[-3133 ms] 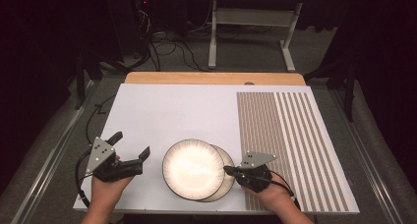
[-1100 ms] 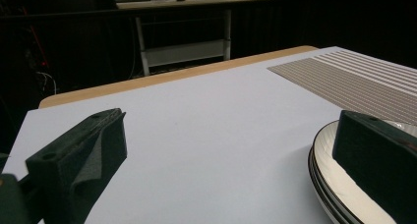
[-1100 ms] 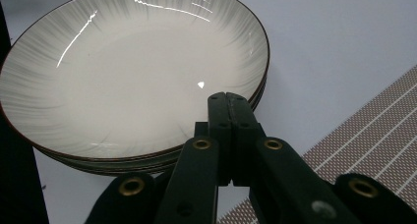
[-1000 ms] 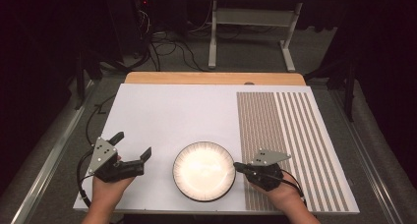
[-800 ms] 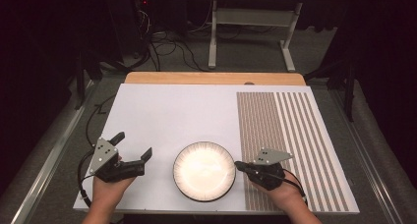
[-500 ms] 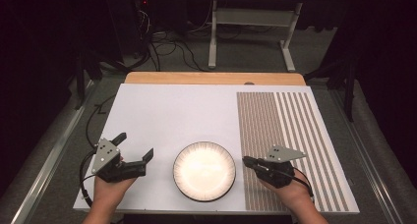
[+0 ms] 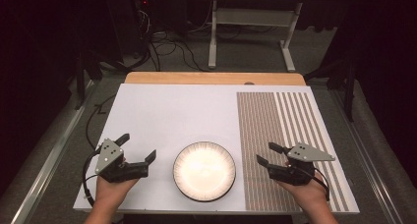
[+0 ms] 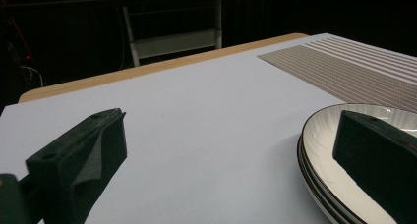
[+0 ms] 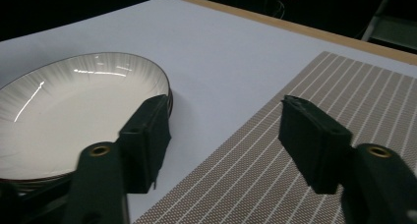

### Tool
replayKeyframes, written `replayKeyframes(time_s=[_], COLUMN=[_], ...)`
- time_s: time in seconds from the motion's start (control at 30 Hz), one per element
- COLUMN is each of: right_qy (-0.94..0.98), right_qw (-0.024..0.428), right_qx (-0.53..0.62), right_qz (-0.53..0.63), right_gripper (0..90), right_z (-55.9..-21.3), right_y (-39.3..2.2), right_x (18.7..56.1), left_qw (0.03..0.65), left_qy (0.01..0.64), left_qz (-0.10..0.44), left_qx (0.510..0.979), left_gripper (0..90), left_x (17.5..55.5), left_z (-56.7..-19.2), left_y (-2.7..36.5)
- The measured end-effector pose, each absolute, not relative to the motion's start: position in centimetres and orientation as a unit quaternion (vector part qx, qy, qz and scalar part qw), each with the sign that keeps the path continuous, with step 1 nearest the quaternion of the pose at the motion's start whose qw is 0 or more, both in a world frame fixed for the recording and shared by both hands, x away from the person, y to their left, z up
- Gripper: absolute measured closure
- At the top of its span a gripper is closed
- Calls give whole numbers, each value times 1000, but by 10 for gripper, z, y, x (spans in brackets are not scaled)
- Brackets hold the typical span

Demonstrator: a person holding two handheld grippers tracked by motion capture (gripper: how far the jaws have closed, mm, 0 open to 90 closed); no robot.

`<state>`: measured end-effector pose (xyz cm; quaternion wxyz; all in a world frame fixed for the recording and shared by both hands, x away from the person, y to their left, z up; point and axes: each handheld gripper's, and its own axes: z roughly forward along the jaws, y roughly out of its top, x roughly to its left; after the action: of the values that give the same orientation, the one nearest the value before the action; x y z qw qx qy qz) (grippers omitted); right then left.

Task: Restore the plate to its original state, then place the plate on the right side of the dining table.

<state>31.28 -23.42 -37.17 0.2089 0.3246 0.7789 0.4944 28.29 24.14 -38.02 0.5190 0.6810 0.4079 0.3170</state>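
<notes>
Lying bare, white board (image 7: 162, 116) surrounds the stacked plates (image 7: 204, 171).

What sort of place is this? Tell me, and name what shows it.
Probably a lab or recording room, not a home: a white table on a dark floor, loose cables and a metal stand behind it, and stacked plates between handheld grippers.

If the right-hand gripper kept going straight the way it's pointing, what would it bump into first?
Probably the stack of plates: the right gripper, jaws open and empty, points left toward its rim, with bare table between. Depth is hard to judge.

Right gripper (image 7: 265, 155) open, off plates (image 7: 204, 171)
</notes>
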Motion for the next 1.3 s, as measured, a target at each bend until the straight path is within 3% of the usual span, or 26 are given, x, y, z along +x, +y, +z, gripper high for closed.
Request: replayKeyframes(time_s=[0.07, 0.27, 0.4, 1.0, 1.3], right_qy=[768, 754, 745, 742, 750], right_qw=[216, 224, 229, 231, 229], right_qx=[335, 342, 349, 345, 341], right_qz=[502, 514, 520, 527, 519], right_gripper=[269, 151, 19, 22, 168], right_z=[-370, -367, -367, -368, -368], right_y=[-243, -253, -255, -253, -248], right_x=[311, 308, 308, 313, 312], left_qw=[519, 522, 520, 524, 527], left_qy=[408, 406, 404, 399, 397], left_qz=[315, 309, 301, 301, 298], left_qx=[681, 683, 689, 689, 690], left_gripper=[3, 1, 1, 1, 1], left_x=[283, 284, 285, 285, 285], left_z=[-380, -381, -383, -380, -380], left_y=[241, 239, 238, 236, 235])
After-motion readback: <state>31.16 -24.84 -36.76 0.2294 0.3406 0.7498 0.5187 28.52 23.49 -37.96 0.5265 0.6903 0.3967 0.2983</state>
